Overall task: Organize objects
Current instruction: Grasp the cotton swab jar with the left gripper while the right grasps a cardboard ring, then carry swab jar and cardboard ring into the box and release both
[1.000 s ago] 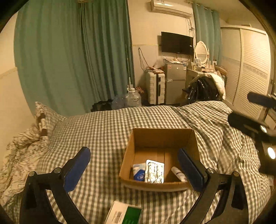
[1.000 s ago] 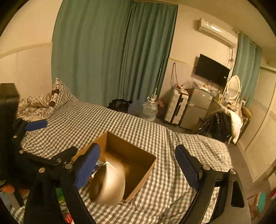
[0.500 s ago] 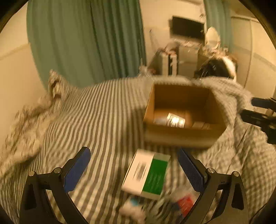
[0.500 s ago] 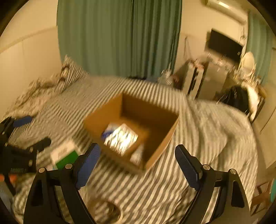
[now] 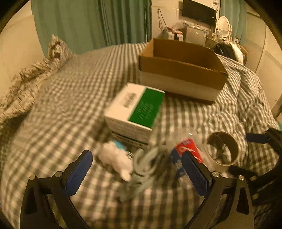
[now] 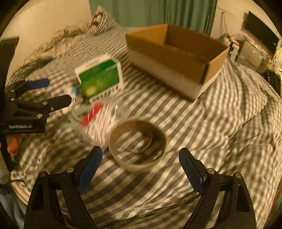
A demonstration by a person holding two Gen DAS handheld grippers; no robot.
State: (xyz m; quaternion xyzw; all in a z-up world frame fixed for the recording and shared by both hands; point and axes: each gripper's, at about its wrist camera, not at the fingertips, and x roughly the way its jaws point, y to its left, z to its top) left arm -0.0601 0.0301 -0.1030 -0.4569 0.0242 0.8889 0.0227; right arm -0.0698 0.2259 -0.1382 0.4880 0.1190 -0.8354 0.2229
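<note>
An open cardboard box (image 5: 181, 70) (image 6: 176, 58) sits on the checked bedspread. In front of it lie a white and green carton (image 5: 135, 111) (image 6: 100, 79), a white fluffy toy (image 5: 116, 158), a grey coiled cable (image 5: 146, 162), a clear bag with a red label (image 5: 188, 149) (image 6: 98, 119) and a tape roll (image 5: 223, 149) (image 6: 137, 142). My left gripper (image 5: 137, 174) is open, low over the toy and cable. My right gripper (image 6: 141, 169) is open, just in front of the tape roll. The frames are blurred.
A pillow (image 5: 56, 47) and rumpled patterned bedding (image 5: 23, 84) lie at the left of the bed. Green curtains (image 5: 114, 22), a TV (image 5: 199, 8) and furniture stand behind. The left gripper also shows at the left of the right wrist view (image 6: 44, 93).
Both grippers have dropped down and back from over the box to the loose items in front of it. The tape roll now lies on the bed by the right gripper.
</note>
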